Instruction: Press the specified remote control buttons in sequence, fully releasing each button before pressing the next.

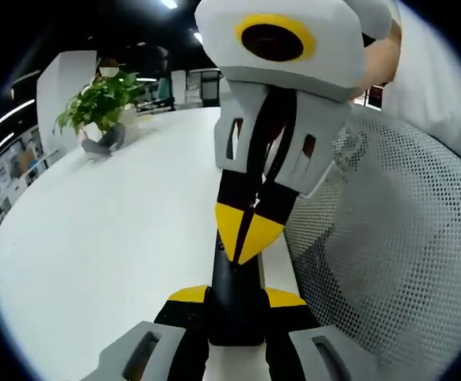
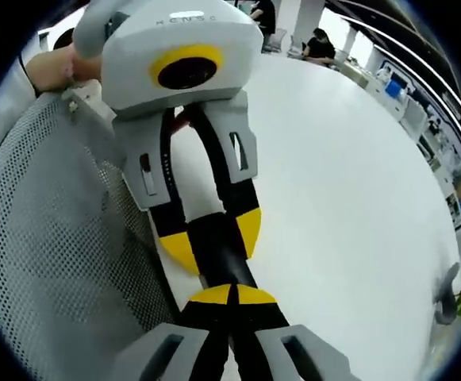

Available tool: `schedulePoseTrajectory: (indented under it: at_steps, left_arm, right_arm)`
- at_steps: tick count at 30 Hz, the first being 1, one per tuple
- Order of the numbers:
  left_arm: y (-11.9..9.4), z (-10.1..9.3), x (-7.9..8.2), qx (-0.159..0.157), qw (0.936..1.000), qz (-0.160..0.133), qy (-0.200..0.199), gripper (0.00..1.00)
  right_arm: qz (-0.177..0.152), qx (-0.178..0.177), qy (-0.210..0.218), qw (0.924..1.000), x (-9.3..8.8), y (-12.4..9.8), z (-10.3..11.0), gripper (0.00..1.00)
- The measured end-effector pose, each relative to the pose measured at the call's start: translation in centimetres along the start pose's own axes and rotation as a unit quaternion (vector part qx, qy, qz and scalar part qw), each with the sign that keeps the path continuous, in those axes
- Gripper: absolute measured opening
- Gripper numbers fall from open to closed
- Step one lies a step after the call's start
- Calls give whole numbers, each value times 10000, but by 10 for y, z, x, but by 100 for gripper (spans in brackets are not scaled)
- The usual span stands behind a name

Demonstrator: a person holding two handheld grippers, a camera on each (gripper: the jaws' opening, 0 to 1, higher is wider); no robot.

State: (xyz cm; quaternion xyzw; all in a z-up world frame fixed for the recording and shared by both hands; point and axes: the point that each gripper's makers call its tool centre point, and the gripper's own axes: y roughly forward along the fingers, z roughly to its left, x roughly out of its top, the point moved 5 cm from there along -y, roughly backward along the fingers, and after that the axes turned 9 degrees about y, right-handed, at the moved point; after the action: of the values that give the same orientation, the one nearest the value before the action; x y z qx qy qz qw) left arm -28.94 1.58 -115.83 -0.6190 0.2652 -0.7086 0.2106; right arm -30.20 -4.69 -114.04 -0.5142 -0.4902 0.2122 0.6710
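Note:
A black remote control (image 1: 232, 274) stands on end between the yellow pads of my left gripper (image 1: 236, 300), which is shut on it at the bottom of the left gripper view. My right gripper (image 1: 247, 230) comes down from the top with its jaws shut, and its yellow tips meet the remote's face. In the right gripper view my right gripper (image 2: 230, 295) is shut with its tips against the remote control (image 2: 218, 254), which the left gripper (image 2: 214, 238) holds from above. The buttons are hidden.
A white table (image 1: 119, 238) spreads below, with a potted plant (image 1: 103, 99) at its far end. A grey mesh chair back (image 1: 397, 254) stands close beside both grippers, also seen as the mesh chair back (image 2: 55, 254). A hand (image 2: 55, 67) holds the left gripper. People sit far off (image 2: 321, 44).

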Motion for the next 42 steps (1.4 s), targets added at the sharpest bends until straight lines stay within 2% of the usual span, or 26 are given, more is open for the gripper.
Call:
schedulePoseTrajectory:
  at_steps: [7, 10, 12, 17, 21, 23, 26, 28, 31, 33, 35, 38, 40, 42]
  left_arm:
    - [0, 0, 0, 31, 10000, 28, -7, 24]
    - [1, -1, 1, 44, 9999, 91, 0, 25]
    - [1, -1, 1, 61, 9999, 108, -11, 25]
    - [1, 0, 3, 88, 9998, 176, -71, 24]
    - [3, 0, 6, 81, 9984, 555, -13, 24]
    - [4, 0, 9, 48, 9966, 824, -21, 24]
    - [6, 1, 11, 24, 9954, 957, -37, 24]
    - [6, 1, 10, 40, 9950, 990, -97, 24]
    - [6, 1, 10, 92, 9944, 1040, -168, 24]
    - [6, 0, 10, 143, 9940, 1063, -222, 24]
    - [6, 0, 10, 174, 9936, 1082, -264, 24]
    - [7, -2, 11, 277, 9924, 1145, -357, 24]
    - [8, -3, 11, 300, 9913, 1220, -385, 24]
    - [8, -2, 11, 336, 9906, 1247, -443, 24]
  right_arm:
    - [-175, 67, 92, 9998, 0, -2, 0, 0]
    - [-282, 94, -46, 9995, 7, 0, 5, 0]
    - [-136, 86, -194, 9997, 5, 3, 5, 0]
    - [-162, 161, -404, 9989, 6, 2, 3, 0]
    - [-126, 238, -831, 9962, 6, 2, 3, 0]
    - [-123, 262, -868, 9958, 6, 2, 4, 0]
    - [-144, 414, -910, 9949, 6, 2, 1, 0]
    - [-318, 627, -793, 9944, 5, 1, 0, 0]
    - [-843, 968, -642, 9896, -1, 0, -3, 0]
    - [-1140, 1179, -270, 9861, -7, -2, -6, 0]
    - [-1244, 1276, -17, 9840, -9, -3, -8, 0]
    - [-1087, 1205, -283, 9863, -10, -4, -9, 0]
    - [-1154, 1176, -453, 9853, -8, -5, -8, 0]
    - [-1207, 1149, -497, 9848, -8, -3, -10, 7]
